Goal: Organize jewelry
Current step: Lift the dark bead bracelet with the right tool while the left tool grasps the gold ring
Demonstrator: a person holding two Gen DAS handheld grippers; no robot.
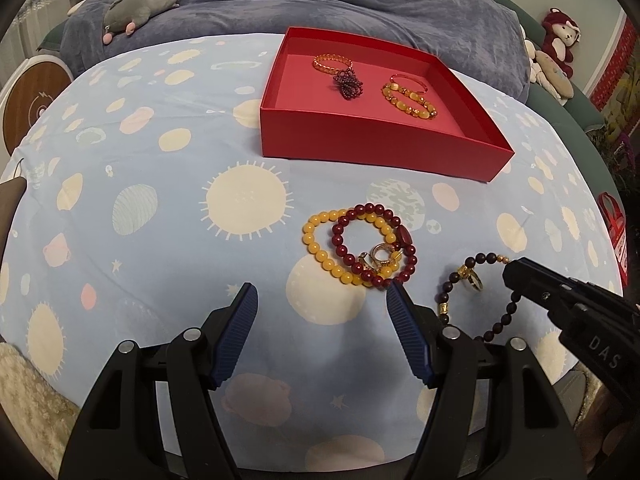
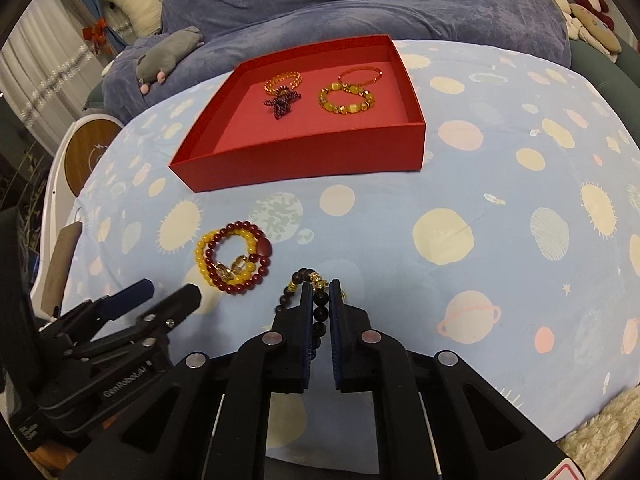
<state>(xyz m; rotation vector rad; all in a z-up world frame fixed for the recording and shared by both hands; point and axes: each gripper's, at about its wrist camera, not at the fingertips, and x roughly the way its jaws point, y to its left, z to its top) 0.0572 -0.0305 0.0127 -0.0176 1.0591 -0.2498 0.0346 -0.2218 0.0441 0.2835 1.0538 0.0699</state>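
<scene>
Bedding printed with suns and planets covers the bed where the work goes on, with a blue blanket and soft toys behind.

Right tongs are clenched on a dark bead bracelet, the pads pinching a few of its beads while the rest of the loop, with its gold spacers, hangs or trails just above the sheet on the near side of the red box. Left tongs stand released and hold nothing; they hover just this side of a small pile — a yellow bracelet and a dark red bracelet overlapping, with some gold rings lying on them. That pile sits between the left tongs and the box, and beside the dark bracelet.

Inside the box four pieces already lie on the pink floor: a thin amber bracelet touching a purple cluster toward its far left, and a thin red bangle against a chunky yellow bracelet toward its right.

By my reading the job is past halfway — four pieces boxed, one in the grip and ready to carry over, and the pile of two bracelets and rings still to go.
</scene>
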